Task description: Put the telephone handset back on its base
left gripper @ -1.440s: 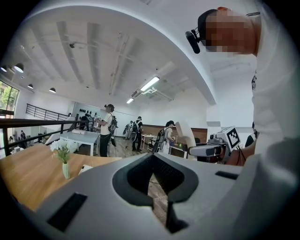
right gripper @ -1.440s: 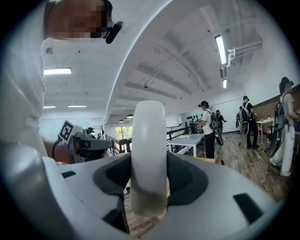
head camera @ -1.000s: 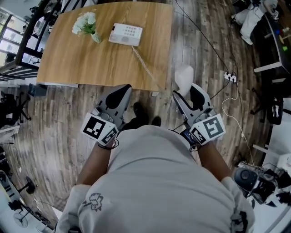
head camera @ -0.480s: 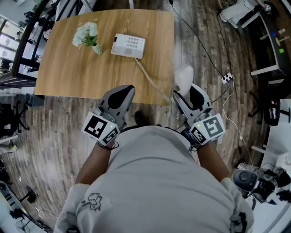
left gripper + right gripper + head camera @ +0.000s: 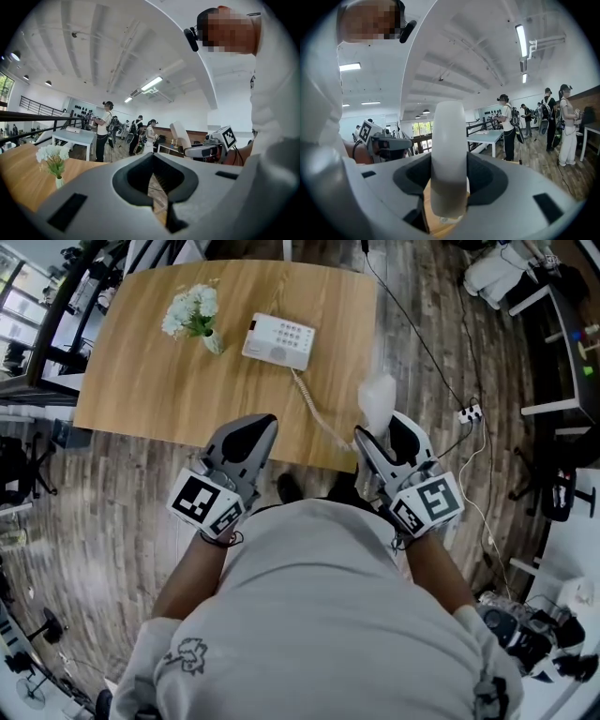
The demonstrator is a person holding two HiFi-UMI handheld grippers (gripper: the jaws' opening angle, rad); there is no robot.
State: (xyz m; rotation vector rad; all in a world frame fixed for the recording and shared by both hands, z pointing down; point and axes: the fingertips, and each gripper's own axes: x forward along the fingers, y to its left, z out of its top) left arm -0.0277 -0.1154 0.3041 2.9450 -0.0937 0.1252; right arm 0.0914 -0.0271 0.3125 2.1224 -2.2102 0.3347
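The white telephone base [image 5: 278, 341] lies on the wooden table [image 5: 141, 381], to the right of a small vase of white flowers [image 5: 194, 315]. Its coiled cord [image 5: 317, 413] runs across the table toward my right gripper [image 5: 380, 432]. That gripper is shut on the white handset [image 5: 378, 399], which stands upright between the jaws [image 5: 449, 154], off the table's front right corner. My left gripper [image 5: 246, 437] hovers at the table's front edge, shut with nothing in it [image 5: 152, 180].
A power strip [image 5: 471, 412] and cables lie on the wooden floor to the right of the table. Desks and chairs [image 5: 553, 324] stand at the far right, dark furniture at the left edge. Several people stand far back in the room [image 5: 560, 124].
The table and telephone base have come nearer and shifted right in the head view. Both grippers now sit at the table's front edge. The handset stays in the right gripper.
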